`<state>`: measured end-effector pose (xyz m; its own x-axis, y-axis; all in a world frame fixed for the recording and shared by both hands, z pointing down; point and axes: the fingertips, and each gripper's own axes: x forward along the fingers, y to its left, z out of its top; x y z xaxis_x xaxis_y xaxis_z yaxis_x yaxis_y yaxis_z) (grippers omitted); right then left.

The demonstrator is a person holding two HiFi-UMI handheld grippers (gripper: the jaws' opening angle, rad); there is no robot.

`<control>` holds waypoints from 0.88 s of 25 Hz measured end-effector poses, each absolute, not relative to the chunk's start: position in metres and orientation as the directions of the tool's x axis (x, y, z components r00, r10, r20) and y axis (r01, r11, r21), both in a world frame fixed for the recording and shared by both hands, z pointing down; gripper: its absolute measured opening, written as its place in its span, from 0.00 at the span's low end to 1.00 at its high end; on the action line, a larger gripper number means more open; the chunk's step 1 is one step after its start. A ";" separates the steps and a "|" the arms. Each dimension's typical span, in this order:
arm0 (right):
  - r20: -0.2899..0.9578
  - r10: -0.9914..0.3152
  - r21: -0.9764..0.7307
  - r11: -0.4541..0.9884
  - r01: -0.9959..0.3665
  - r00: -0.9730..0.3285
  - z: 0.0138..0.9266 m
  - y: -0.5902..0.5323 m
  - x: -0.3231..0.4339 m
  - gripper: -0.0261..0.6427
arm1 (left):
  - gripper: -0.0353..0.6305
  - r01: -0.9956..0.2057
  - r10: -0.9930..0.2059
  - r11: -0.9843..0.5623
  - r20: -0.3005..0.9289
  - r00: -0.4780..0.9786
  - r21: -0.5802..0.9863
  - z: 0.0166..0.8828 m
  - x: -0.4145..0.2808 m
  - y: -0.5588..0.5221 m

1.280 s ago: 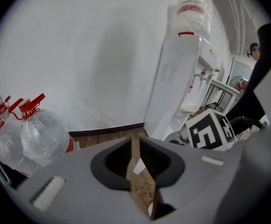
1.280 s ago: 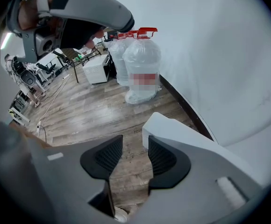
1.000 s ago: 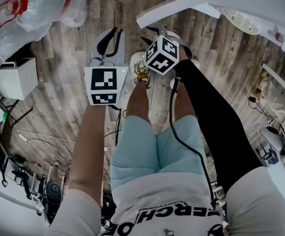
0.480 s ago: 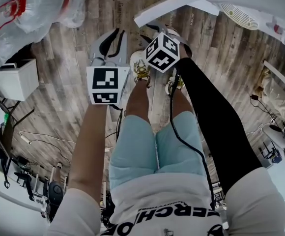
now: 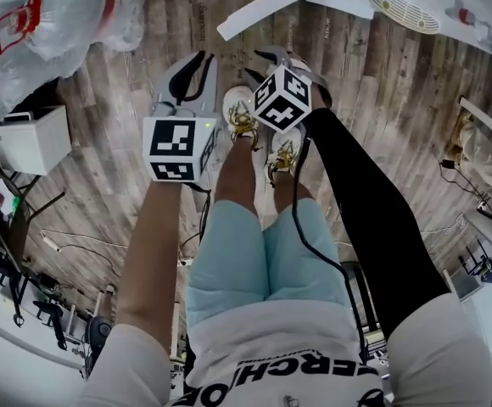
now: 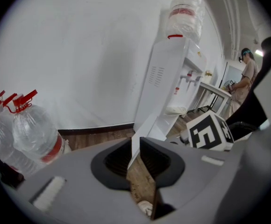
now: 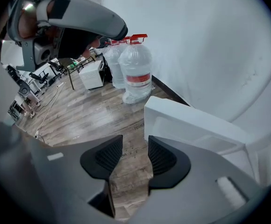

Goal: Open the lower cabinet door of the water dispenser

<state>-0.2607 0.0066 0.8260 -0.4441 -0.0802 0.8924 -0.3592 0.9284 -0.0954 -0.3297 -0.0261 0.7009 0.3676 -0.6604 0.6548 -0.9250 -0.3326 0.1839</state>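
Head view is filled at its far edge by the lower cabinet door [image 5: 290, 2], which stands swung well out from the water dispenser [image 6: 167, 78] over the wooden floor [image 5: 136, 185]. It lies just beyond both tools and is touched by neither.

The left tool [image 6: 136, 155] is held with its jaws a narrow gap apart, and only floor and the distant door edge are seen through them. The right tool [image 7: 135, 146] is likewise parted and empty, with the door just beyond its right jaw.

The opening step is judged to be essentially done. At most, a push on the free edge would be called for if a wider swing is wanted.

Counted are two tools, one door, one dispenser, one bottle on top [image 6: 184, 15] and at least two spare bottles [image 7: 134, 71] on the floor to the left.
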 end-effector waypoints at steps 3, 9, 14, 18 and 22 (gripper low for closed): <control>0.883 -0.113 -0.083 0.918 -0.388 -0.456 0.817 0.010 -0.242 0.29 | 0.14 -0.914 -0.656 -0.364 0.648 0.387 0.178 0.697 -0.306 -0.018; 0.867 -0.157 -0.084 0.890 -0.448 -0.473 0.794 0.024 -0.197 0.29 | 0.14 -0.897 -0.652 -0.411 0.634 0.416 0.165 0.677 -0.254 0.000; 0.840 -0.245 -0.051 0.853 -0.519 -0.485 0.764 0.022 -0.160 0.29 | 0.14 -0.879 -0.663 -0.456 0.607 0.438 0.137 0.655 -0.214 0.004; 0.812 -0.304 -0.057 0.809 -0.586 -0.499 0.730 0.031 -0.128 0.29 | 0.14 -0.870 -0.668 -0.475 0.588 0.456 0.134 0.628 -0.181 0.018; 0.773 -0.377 -0.062 0.756 -0.652 -0.510 0.684 0.039 -0.096 0.29 | 0.14 -0.858 -0.671 -0.498 0.572 0.472 0.124 0.594 -0.151 0.036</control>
<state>-0.0961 0.0385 0.6843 -0.5099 -0.3769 0.7733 -0.6519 0.7558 -0.0615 -0.1513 0.0361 0.5936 0.4718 -0.6712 0.5718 -0.8583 -0.4981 0.1235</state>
